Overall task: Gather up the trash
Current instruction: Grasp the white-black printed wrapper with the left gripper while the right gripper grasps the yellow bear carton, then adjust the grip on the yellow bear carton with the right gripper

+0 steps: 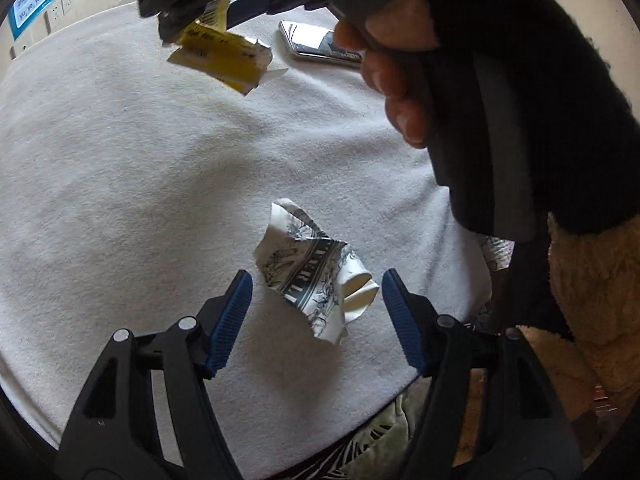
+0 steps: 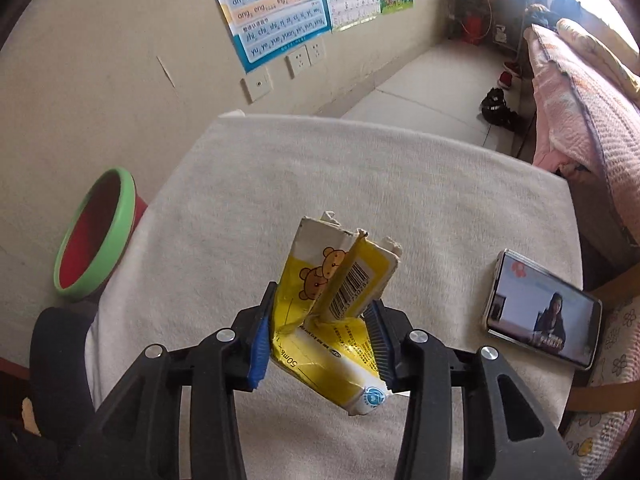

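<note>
1. The right gripper (image 2: 320, 336) has its fingers clamped on a torn yellow carton (image 2: 332, 300) (the one with bear pictures and a barcode), held up off the white cloth-covered worktop (image 2: 400, 184)
2. That carton looks light and already crushed; the card is stiff enough to keep its shape in the grip, but a glossy face could slide, so the squeeze across its folded middle seems the sound place to hold
3. The left gripper (image 1: 316, 312) hangs over the worktop with its fingers apart, one on either side of a crumpled printed paper (image 1: 312, 272) lying on the cloth; neither pad touches it
4. The paper should be very light, soft and easily crushed; it will likely give under the fingers instead of resisting, so taking it across the bunched centre, not a loose flap or torn edge, seems best
5. A red bin with a green rim (image 2: 96, 232) stands on the floor beside the worktop, the likely place for both pieces
6. A phone (image 2: 544, 316) lies near the worktop's edge, well apart from the paper, and is not trash
</note>
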The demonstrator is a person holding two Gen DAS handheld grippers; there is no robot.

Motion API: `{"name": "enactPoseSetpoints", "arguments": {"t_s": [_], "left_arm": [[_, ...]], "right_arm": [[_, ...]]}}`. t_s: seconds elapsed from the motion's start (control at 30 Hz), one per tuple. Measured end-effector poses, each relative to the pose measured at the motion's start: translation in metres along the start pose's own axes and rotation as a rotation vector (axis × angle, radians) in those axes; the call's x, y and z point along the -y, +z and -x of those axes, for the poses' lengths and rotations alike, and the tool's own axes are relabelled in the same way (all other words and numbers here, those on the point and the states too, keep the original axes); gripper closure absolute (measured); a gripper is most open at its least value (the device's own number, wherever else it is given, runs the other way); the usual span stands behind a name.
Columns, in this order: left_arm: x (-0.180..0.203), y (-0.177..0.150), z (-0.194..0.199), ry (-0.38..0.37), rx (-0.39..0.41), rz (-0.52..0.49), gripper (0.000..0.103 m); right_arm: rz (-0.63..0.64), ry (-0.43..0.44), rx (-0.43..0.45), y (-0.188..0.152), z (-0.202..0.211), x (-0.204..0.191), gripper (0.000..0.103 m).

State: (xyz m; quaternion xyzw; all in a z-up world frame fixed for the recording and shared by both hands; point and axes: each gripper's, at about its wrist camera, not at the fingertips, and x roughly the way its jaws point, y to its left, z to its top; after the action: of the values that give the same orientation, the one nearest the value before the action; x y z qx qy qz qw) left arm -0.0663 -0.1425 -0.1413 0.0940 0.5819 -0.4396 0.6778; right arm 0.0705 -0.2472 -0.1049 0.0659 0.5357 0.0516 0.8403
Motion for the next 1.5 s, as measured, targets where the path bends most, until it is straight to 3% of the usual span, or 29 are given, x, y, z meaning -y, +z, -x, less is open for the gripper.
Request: {"name": "enactPoseSetpoints", "arguments": {"t_s": [0.17, 0.4, 0.57, 0.93, 1.2, 1.4, 1.5], "left_arm": [[0.0, -0.002, -0.02, 0.01, -0.043, 0.027, 0.039], [0.006, -0.01, -0.031, 0.043, -0.057, 0.018, 0.059], [-0.009, -0.01, -0.015, 0.084, -0.02, 0.045, 0.059], [-0.08, -0.012, 0.026, 0.212, 0.1, 0.263, 0.059], [-0.105, -0.006, 0.038, 0.249, 0.125, 0.292, 0.059], [-0.109, -0.009, 0.035, 0.258, 0.126, 0.315, 0.058], [-0.111, -0.009, 0.033, 0.255, 0.127, 0.331, 0.055]], "right_arm": [[0.021, 0.003, -0.007, 0.002, -0.008, -0.003, 0.062], [-0.003, 0.01, -0.02, 0.0, -0.019, 0.005, 0.061], [-0.006, 0.014, -0.021, 0.001, -0.018, 0.006, 0.061], [0.015, 0.011, -0.039, -0.002, -0.025, 0.0, 0.059], [0.027, 0.012, -0.041, -0.004, -0.024, -0.005, 0.058], [0.031, 0.013, -0.051, -0.004, -0.025, -0.005, 0.046], [0.03, 0.011, -0.053, -0.004, -0.024, -0.005, 0.045]]}}
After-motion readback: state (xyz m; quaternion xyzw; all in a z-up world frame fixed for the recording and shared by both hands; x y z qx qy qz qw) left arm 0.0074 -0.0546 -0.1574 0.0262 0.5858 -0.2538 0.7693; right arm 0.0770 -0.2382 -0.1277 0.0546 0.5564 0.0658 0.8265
